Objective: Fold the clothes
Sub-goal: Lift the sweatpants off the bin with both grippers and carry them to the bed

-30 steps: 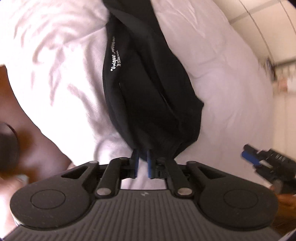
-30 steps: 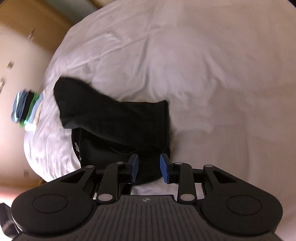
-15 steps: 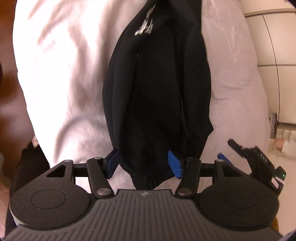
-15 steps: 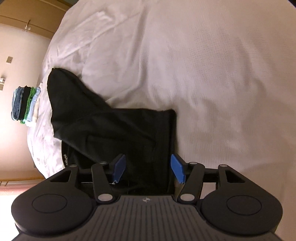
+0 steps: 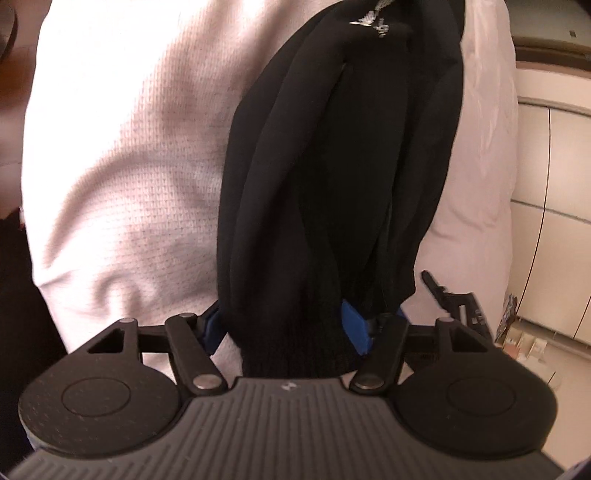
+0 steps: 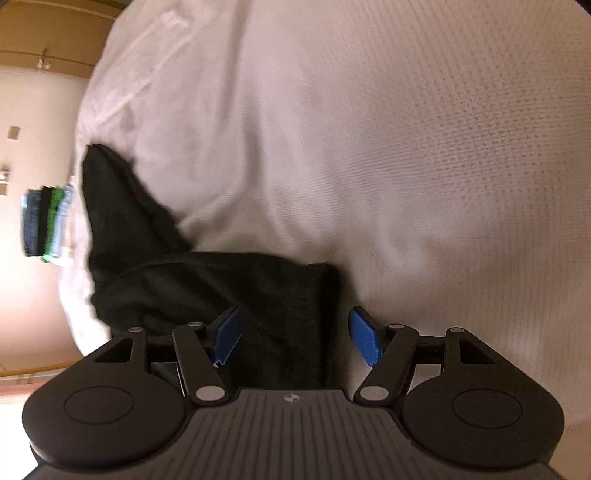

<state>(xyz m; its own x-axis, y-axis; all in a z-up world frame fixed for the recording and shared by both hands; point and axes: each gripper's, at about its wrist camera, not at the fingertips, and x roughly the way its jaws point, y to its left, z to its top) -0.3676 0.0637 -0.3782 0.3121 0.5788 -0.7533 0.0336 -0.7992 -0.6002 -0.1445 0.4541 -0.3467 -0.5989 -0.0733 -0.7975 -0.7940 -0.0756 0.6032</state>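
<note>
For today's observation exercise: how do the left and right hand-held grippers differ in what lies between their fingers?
The left hand-held gripper has bunched black garment filling its gap and hiding most of one blue pad. The right hand-held gripper shows both blue pads, with flatter black cloth and a strip of white bedding between them. Both are open.

Black garment (image 5: 332, 177) with small white print (image 5: 369, 22) near top. White bedding (image 6: 388, 147), fine waffle texture. Fingers (image 6: 364, 341) blue-padded on black gripper bodies. Folded stack (image 6: 46, 221): blue, black, green, pale blue.
</note>
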